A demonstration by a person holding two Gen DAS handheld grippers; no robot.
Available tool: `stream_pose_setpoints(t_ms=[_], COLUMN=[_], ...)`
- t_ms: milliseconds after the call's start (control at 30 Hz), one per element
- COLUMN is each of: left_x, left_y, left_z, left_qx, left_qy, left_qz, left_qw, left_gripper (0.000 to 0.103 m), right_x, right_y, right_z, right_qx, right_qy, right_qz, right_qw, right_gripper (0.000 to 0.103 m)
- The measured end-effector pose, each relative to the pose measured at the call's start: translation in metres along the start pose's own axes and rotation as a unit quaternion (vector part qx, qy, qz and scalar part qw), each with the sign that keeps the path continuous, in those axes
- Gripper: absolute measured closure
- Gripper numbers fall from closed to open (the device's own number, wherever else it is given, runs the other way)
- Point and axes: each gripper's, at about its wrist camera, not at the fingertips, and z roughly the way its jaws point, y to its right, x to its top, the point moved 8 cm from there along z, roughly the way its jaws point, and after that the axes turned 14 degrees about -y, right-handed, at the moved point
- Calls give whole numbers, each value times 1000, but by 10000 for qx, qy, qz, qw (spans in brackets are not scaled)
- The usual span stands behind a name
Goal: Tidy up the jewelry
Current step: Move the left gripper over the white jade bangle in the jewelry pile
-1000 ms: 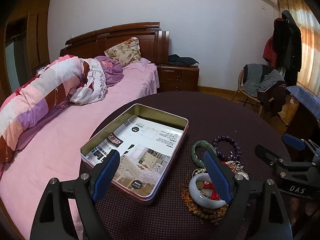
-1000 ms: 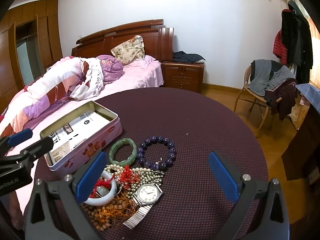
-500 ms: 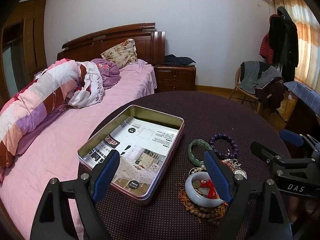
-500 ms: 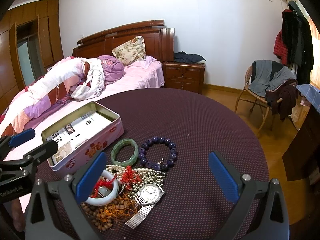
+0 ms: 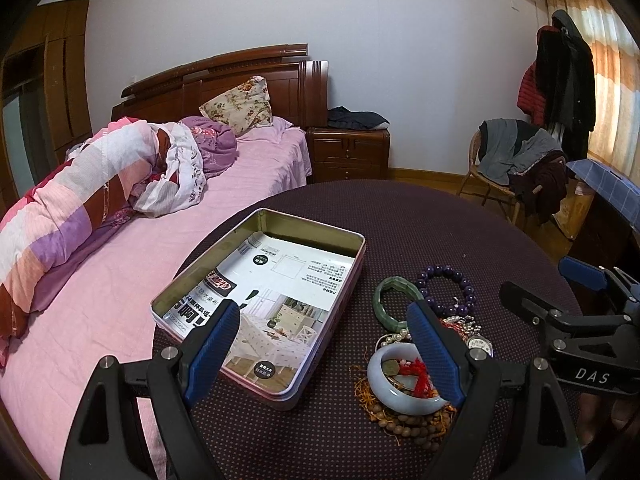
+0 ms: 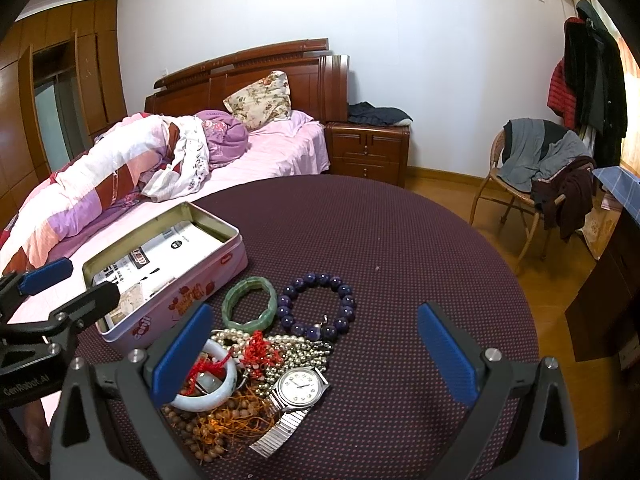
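A pile of jewelry lies on the round dark table [image 6: 400,240]: a silver watch [image 6: 298,388], a pale jade bangle [image 6: 208,394], a green bangle [image 6: 250,306], a purple bead bracelet [image 6: 318,306], pearls [image 6: 296,348] and brown wooden beads [image 6: 216,428]. Left of the pile stands an open pink tin [image 5: 264,304] lined with printed paper. My left gripper [image 5: 324,352] is open, hovering over the tin's near end and the jade bangle [image 5: 400,384]. My right gripper [image 6: 312,352] is open above the pile, holding nothing.
A bed with pink sheets [image 5: 160,240] and a rolled quilt borders the table's left side. A wooden nightstand [image 6: 368,152] stands behind. A chair draped with clothes [image 6: 540,172] and a coat rack sit at the right.
Both grippers have drifted slightly; the jewelry pile and tin sit a little lower and closer in the left view. Nothing has been grasped or moved on the table.
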Motion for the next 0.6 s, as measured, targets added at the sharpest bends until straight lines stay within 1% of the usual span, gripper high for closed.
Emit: stream_pose_setpoints(t_ms=[600], left_x=[-3], left_y=[-3], left_z=[6], left_qx=[6], left_qy=[-74], left_qz=[-52], left_qw=[10000], left_gripper=[17], right_x=[0], right_y=[0], right_z=[0], right_qx=[3], right_qy=[-8], right_qz=[5], right_qw=[10000], right_gripper=[0])
